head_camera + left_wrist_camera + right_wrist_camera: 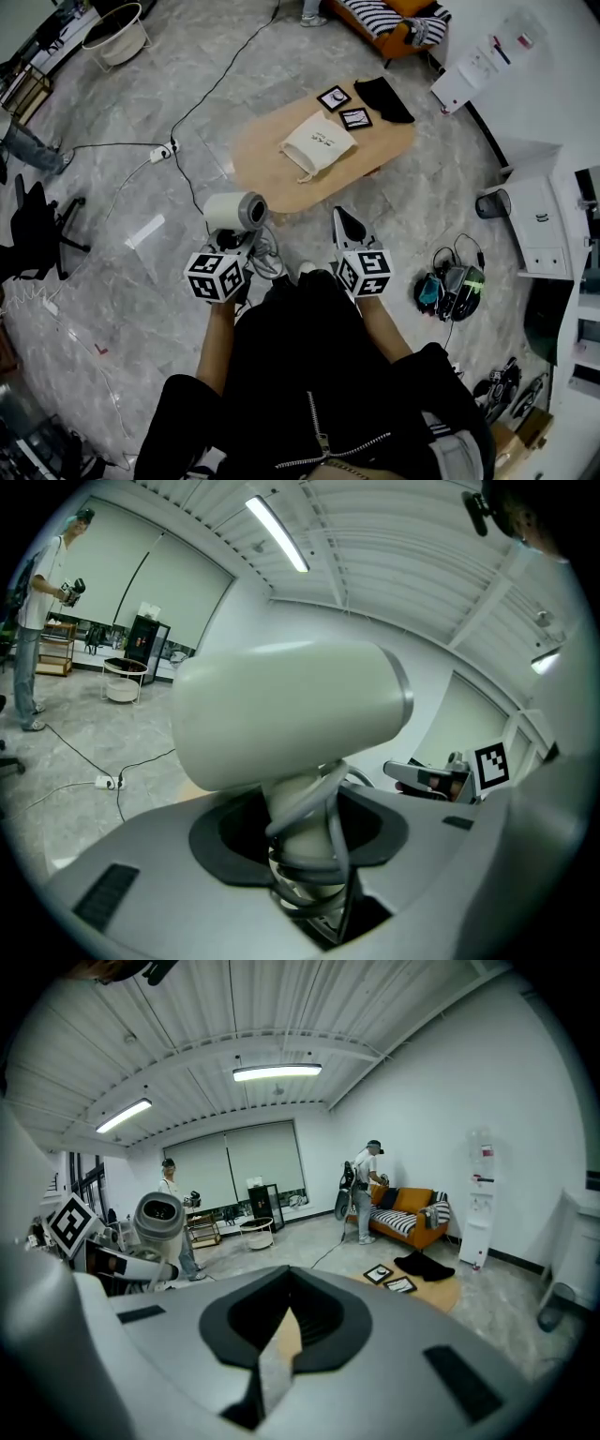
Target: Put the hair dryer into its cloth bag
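White hair dryer (pixel 234 211), cord apparently wrapping its handle, stands in left tongs (pixel 245 247); cream cloth bag (pixel 317 142) lies flat on table (pixel 262 161).

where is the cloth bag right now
In the head view the cloth bag lies near the middle of the low wooden table, just on the near side of two small black-framed cards and left of a black cloth.

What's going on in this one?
A person standing before a low wooden table holds a gripper in each hand. The left gripper is shut on the handle of a white hair dryer, its cord wound round the handle. The right gripper is shut and empty. The cloth bag lies on the table, well ahead of both grippers.
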`<state>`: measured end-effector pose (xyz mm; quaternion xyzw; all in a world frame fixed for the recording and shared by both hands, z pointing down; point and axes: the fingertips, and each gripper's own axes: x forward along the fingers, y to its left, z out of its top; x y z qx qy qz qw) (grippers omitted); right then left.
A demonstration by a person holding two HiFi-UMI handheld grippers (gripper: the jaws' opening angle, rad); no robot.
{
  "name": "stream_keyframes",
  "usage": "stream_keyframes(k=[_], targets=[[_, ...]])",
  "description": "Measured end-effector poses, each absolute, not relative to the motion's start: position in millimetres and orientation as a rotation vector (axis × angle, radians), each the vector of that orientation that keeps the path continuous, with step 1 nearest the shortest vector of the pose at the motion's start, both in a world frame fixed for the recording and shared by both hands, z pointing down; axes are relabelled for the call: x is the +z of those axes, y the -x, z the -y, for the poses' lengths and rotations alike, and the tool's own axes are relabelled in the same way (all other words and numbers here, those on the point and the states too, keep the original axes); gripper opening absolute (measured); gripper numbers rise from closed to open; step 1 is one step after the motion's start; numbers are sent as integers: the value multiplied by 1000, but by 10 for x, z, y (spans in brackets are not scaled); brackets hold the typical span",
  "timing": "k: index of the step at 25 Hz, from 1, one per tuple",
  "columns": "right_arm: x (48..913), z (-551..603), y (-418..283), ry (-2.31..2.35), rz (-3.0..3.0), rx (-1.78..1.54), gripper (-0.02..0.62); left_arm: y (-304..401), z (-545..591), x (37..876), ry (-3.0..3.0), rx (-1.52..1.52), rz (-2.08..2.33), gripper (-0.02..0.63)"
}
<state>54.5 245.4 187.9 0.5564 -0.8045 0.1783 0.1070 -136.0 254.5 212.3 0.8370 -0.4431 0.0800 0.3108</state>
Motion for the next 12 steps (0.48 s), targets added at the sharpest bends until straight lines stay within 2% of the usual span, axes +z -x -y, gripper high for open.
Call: stream_keyframes(k=[12], targets=[[1944,-2172,-584,-1654,2355,542,9,1307,-2256,2221,-2201,213,1139,186]])
